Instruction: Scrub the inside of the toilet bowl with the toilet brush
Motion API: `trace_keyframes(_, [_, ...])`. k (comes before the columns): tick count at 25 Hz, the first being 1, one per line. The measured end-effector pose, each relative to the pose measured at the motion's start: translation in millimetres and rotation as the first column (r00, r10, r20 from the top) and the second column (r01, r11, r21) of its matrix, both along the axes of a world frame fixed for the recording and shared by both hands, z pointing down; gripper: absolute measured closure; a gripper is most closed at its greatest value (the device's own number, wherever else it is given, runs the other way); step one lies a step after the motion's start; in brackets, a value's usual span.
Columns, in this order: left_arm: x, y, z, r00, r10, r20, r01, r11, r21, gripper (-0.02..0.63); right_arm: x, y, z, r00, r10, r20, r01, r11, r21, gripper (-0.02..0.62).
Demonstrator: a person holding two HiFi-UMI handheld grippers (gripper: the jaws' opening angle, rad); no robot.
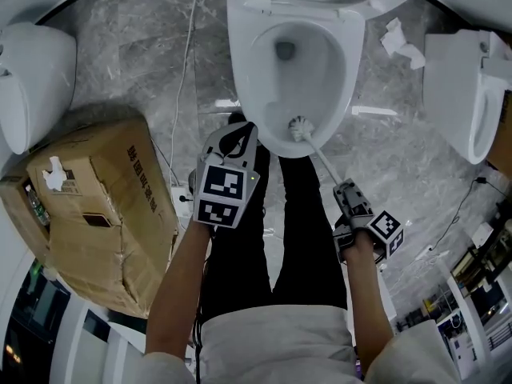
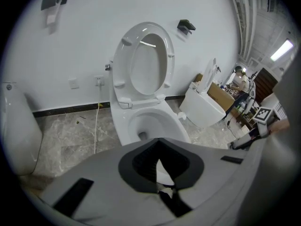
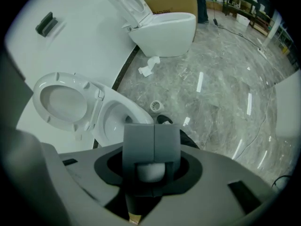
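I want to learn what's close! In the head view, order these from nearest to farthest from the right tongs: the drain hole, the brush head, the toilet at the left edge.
1. Brush head, just ahead of the right tongs, at the bowl near rim.
2. Drain hole, farther up, deep inside.
3. Toilet at the left edge, far off sideways.
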State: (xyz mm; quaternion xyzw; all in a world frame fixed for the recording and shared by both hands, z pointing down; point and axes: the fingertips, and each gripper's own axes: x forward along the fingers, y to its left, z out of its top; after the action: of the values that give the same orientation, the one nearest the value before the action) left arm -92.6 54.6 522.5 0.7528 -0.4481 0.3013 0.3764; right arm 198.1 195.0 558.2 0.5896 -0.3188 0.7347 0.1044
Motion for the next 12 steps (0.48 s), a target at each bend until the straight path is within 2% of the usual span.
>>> trace_keyframes(6, [3.4,-7.3,-0.5,0.999,-0.033,0.0,0.033,0.999,-0.002,0.581,-15.2,-6.1,-0.3,0.991,-0.094,0.092,0.098,0.994,-0.038,0.41])
trace_keyframes(9, [3.0,-10.8,0.3,0.999,-0.05,0.006,0.05,0.999,-0.005,0.581,-27.8,-18.7,3.1,0.971,-0.189,0.146,0.193,0.981,-0.01,0.411])
trace_keyframes(12, [2.7,-13.9,4.4,0.998,-0.066,0.013,0.066,0.998,-0.013,0.581,-36.2,-47.2,10.2,0.944,-0.291,0.152,0.285,0.957,0.063,0.411])
